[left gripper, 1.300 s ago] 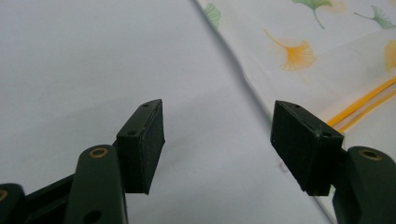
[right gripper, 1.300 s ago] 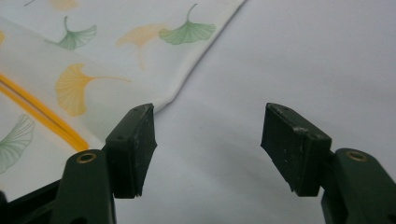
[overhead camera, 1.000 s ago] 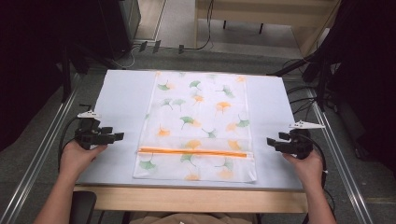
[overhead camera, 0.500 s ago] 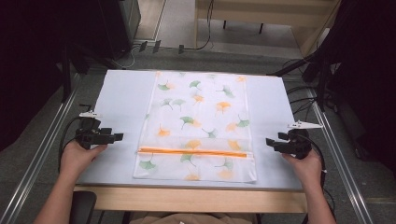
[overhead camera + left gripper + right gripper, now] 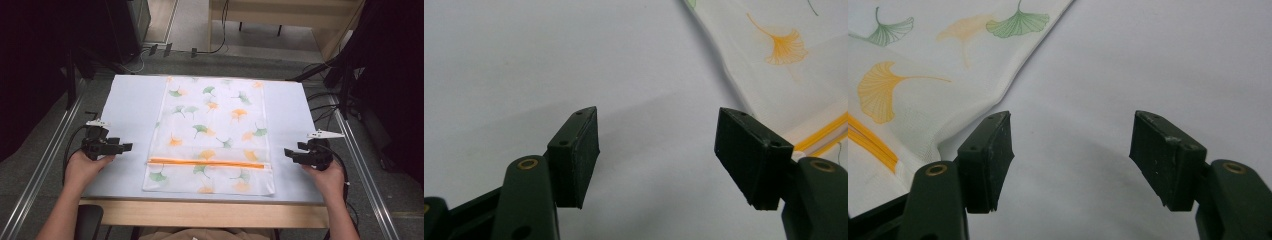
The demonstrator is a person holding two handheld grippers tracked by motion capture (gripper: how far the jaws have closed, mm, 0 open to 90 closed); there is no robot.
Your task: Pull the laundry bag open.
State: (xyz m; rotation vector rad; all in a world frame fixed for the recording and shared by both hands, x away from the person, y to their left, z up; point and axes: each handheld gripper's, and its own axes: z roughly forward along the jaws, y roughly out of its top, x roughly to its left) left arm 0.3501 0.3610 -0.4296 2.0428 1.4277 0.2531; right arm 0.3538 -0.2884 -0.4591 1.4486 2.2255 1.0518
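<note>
So the ginkgo-print mesh bag (image 5: 210,135) is lying flat mid-table, orange zipper (image 5: 207,163) across its near end, looks closed. Nothing's grabbed yet, so everything's left to do. My left claw (image 5: 125,147) sits just left of it, right claw (image 5: 290,153) just right, both wide open and empty.

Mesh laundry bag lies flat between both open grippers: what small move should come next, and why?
Probably bring the left gripper inward to the mesh laundry bag edge near the orange zipper. Its jaws are open over bare table, the bag's edge just beside them; the right gripper waits likewise.
</note>
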